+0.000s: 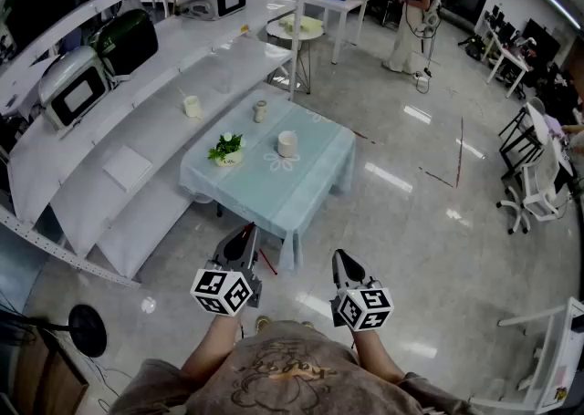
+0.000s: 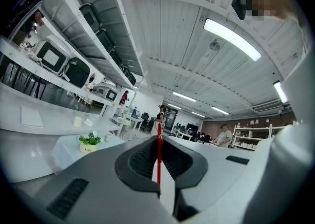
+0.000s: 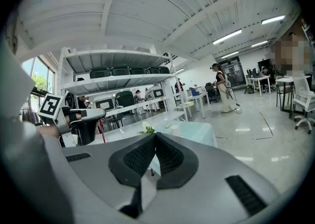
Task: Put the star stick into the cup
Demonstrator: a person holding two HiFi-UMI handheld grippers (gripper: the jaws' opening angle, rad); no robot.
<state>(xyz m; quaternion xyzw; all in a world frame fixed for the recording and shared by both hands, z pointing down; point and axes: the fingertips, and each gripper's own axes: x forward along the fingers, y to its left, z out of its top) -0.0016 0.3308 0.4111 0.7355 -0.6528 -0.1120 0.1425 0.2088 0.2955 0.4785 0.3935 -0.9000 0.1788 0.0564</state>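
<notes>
Star stick (image 2: 159, 161) sits pinched upright in your left gripper (image 2: 158, 142), jaws closed on it, well apart from the table (image 1: 315, 181); right gripper (image 3: 154, 142) is closed on nothing. Step in, keep the stick vertical, and lower it centred over the cup (image 1: 287, 143). The star end is too small to make out.

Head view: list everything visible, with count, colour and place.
table: 1, pale blue cloth, centre
cup: 1, white, on table
jar: 1, beige, table's far edge
potted plant: 1, green, white pot, table's left
shelf cup: 1, cream, on shelving
shelving: 1, white, left
appliances: several, dark and silver, on shelving
person: 1, standing, far back
star stick: 1, red, in left gripper
left gripper: shut on stick
right gripper: shut, empty
</notes>
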